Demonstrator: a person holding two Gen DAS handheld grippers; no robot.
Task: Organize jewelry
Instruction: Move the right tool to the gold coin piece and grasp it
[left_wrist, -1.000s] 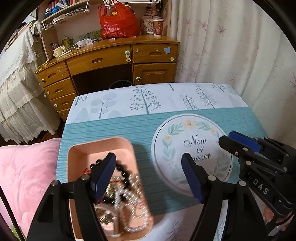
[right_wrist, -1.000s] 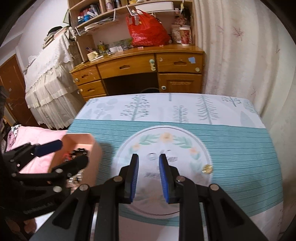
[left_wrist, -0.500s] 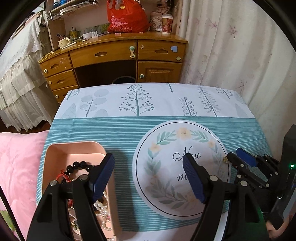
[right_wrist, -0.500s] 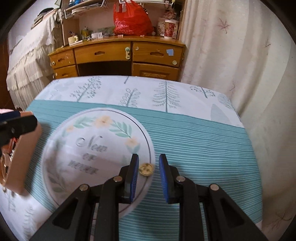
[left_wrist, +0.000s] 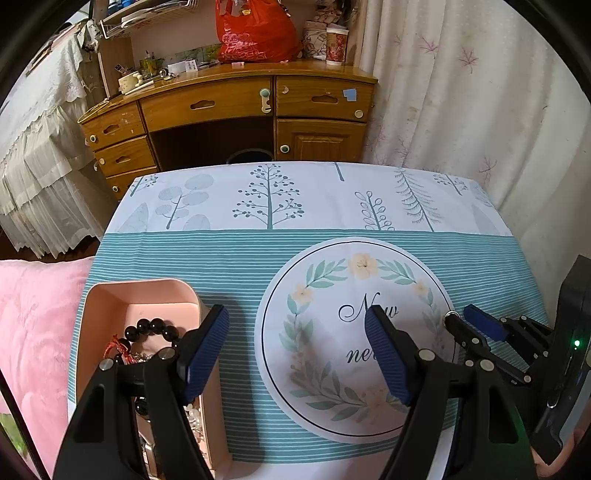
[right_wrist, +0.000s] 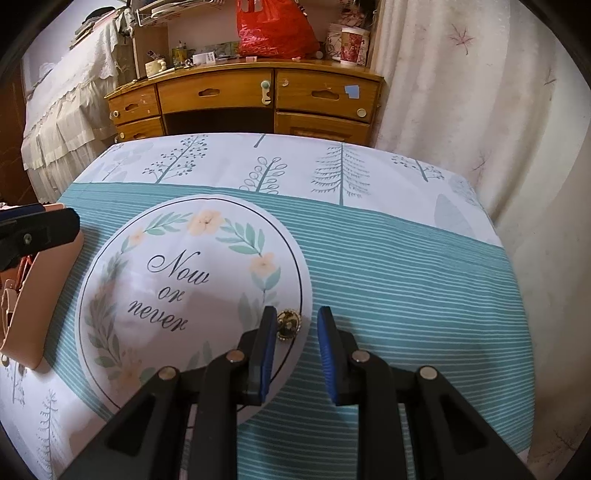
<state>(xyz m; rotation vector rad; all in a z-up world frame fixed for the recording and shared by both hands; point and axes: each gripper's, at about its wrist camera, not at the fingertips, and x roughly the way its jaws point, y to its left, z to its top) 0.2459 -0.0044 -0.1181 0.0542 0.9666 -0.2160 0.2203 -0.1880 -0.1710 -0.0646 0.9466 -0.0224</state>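
Beads and chains already fill the pink tray (left_wrist: 110, 295). One gold brooch (right_wrist: 288, 325) remains outside it, between the parted right gripper (right_wrist: 297, 345) pads (ungripped). The left gripper (left_wrist: 295, 343) gapes wide beside the tray.

A table covered by a teal-striped cloth with a white tree-printed border (left_wrist: 236, 258) carries everything. A round white mat printed with a floral wreath and "Now or never" (right_wrist: 192, 280) lies flat on the stripes. A small gold round ornament (right_wrist: 288, 324) rests at the mat's right edge. A pink rectangular plastic tray (left_wrist: 110, 295) sits on the cloth to the mat's left.
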